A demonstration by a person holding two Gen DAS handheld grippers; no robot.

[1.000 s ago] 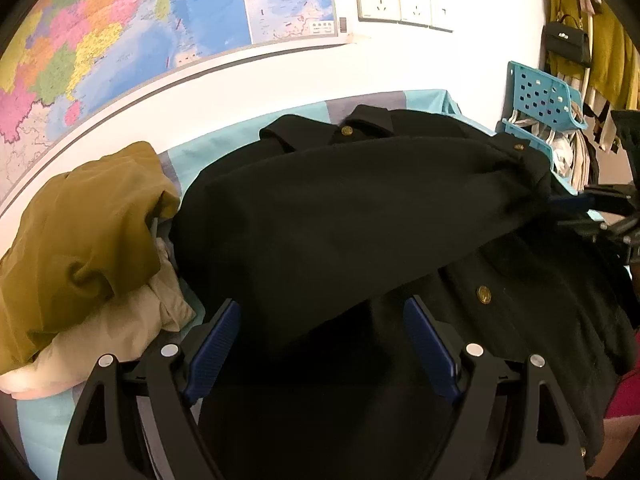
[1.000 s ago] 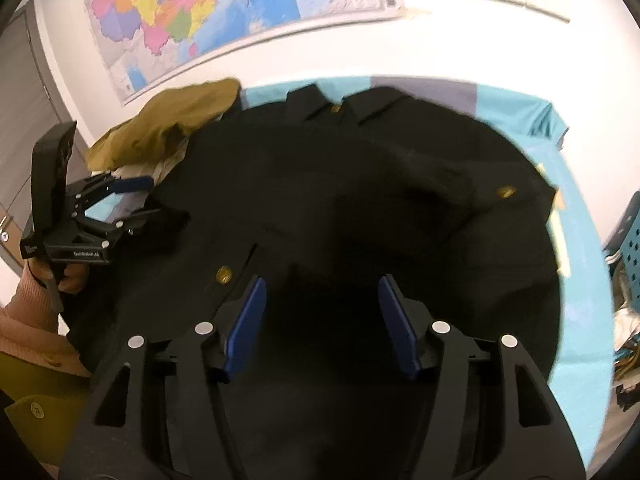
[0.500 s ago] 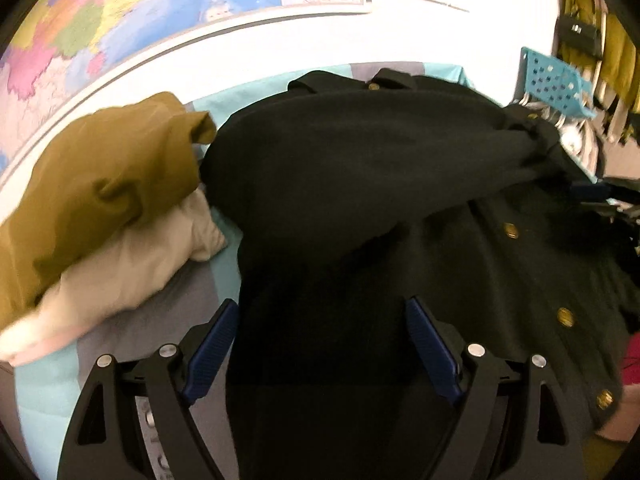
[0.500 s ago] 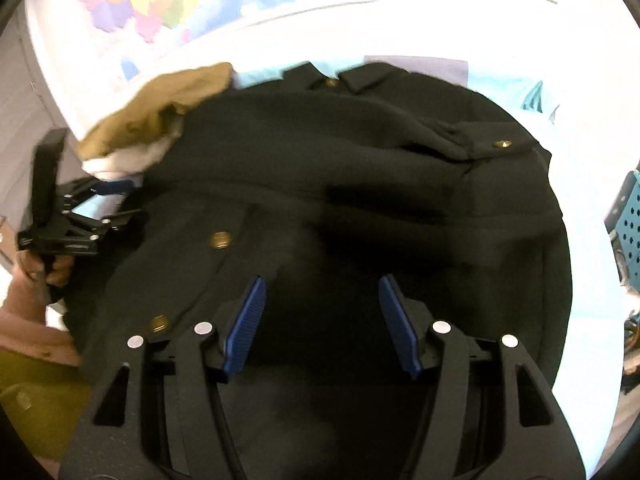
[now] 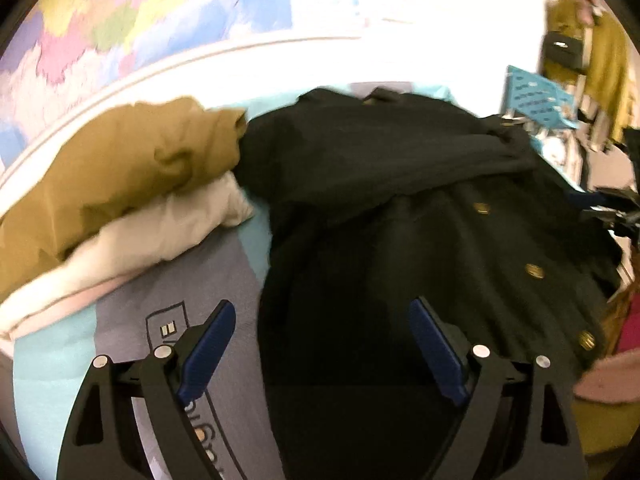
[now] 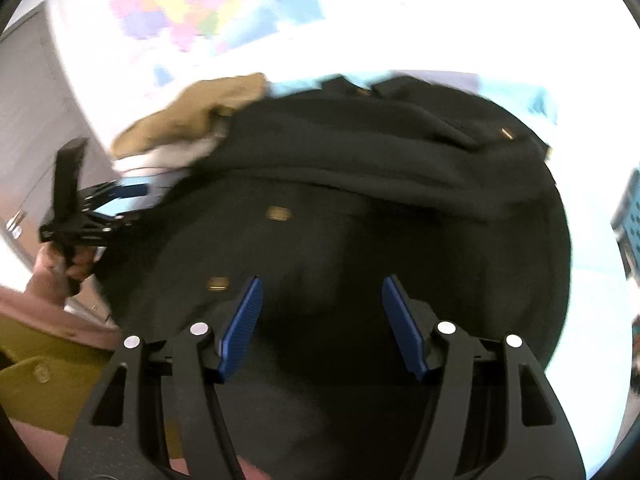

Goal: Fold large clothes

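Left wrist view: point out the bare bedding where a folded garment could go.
One free patch: the grey and teal sheet, bordered by the black coat on the right and the olive jacket atop the cream garment behind. The left gripper, jaws opening, hangs over its edge. Elsewhere, clothes crowd the bed.

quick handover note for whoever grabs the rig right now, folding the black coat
Left gripper: jaws opening, nothing pinched, above the black coat near its left edge.
Right gripper: jaws opening, empty, over the coat's lower part.
Coat lies spread on the bed sheet, one sleeve folded across the chest, gold buttons showing.
Mustard and white clothes are piled to its left.
Left: fold the body and finish.
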